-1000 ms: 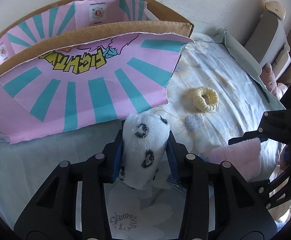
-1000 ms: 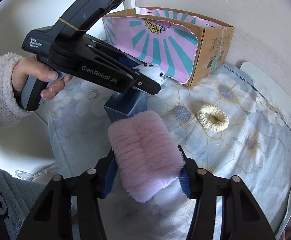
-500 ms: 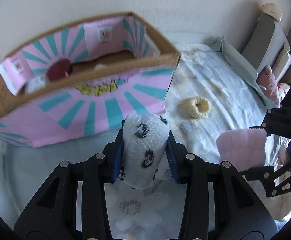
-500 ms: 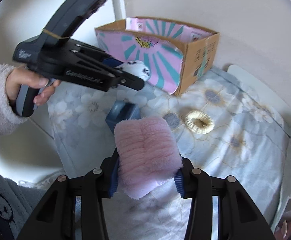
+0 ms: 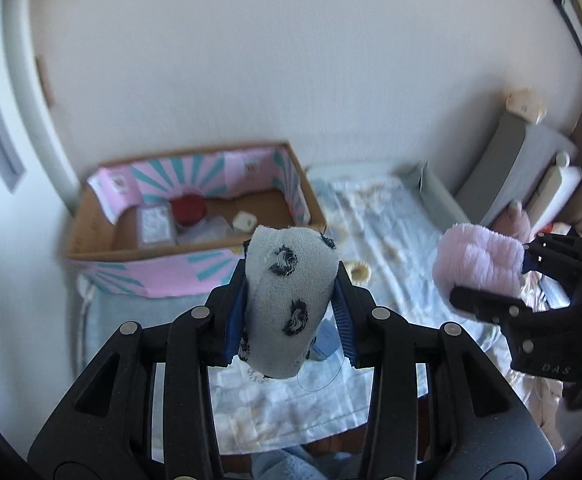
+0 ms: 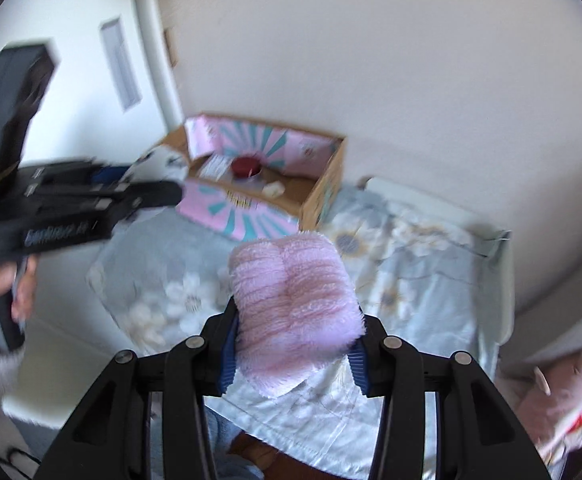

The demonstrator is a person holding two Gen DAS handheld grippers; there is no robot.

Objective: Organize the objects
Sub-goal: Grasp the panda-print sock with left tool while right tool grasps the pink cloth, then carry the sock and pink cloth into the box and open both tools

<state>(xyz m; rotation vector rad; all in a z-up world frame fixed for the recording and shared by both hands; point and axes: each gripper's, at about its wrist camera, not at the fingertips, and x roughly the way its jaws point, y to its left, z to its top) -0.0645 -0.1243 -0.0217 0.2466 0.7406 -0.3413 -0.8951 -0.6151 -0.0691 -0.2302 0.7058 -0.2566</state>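
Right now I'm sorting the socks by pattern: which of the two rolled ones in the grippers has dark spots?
The white rolled sock clamped in the left gripper; the right gripper's pink fluffy sock is plain.

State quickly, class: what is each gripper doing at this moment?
Left gripper: shut on the spotted white sock.
Right gripper: shut on the pink fluffy sock.

Two rolled socks, one cardboard box, one scrunchie.
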